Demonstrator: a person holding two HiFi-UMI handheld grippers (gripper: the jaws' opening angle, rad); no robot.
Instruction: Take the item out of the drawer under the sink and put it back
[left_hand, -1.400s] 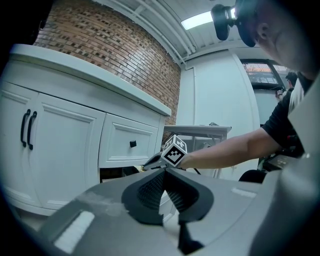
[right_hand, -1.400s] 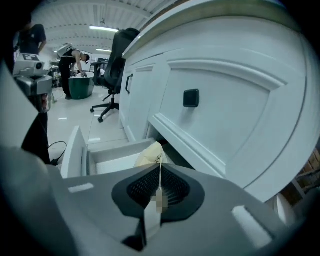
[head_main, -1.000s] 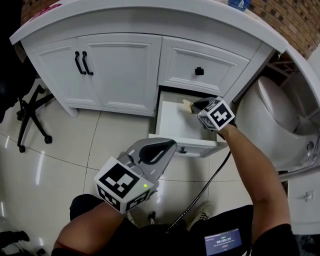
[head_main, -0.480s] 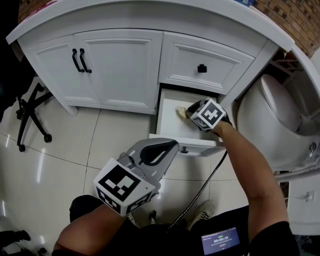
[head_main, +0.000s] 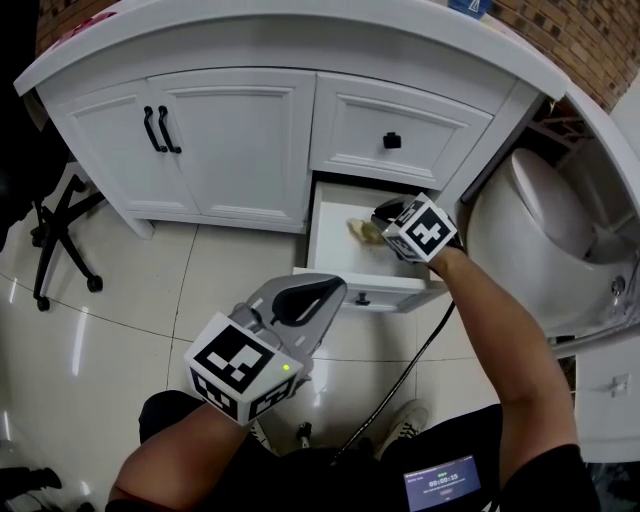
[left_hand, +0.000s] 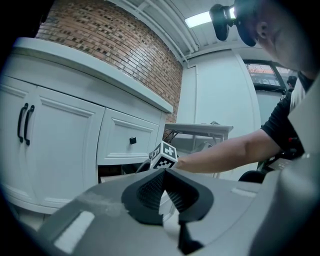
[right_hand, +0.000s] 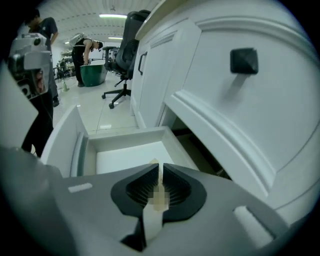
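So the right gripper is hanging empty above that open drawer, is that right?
Not quite: the right gripper is not empty. The right gripper view shows its fingers shut on a thin pale item. It is indeed above the open drawer, as you said.

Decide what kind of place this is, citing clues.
Likely a bathroom mock-up inside a larger workspace: a white vanity cabinet with an open drawer, a toilet beside it, and an office chair on open floor beyond.
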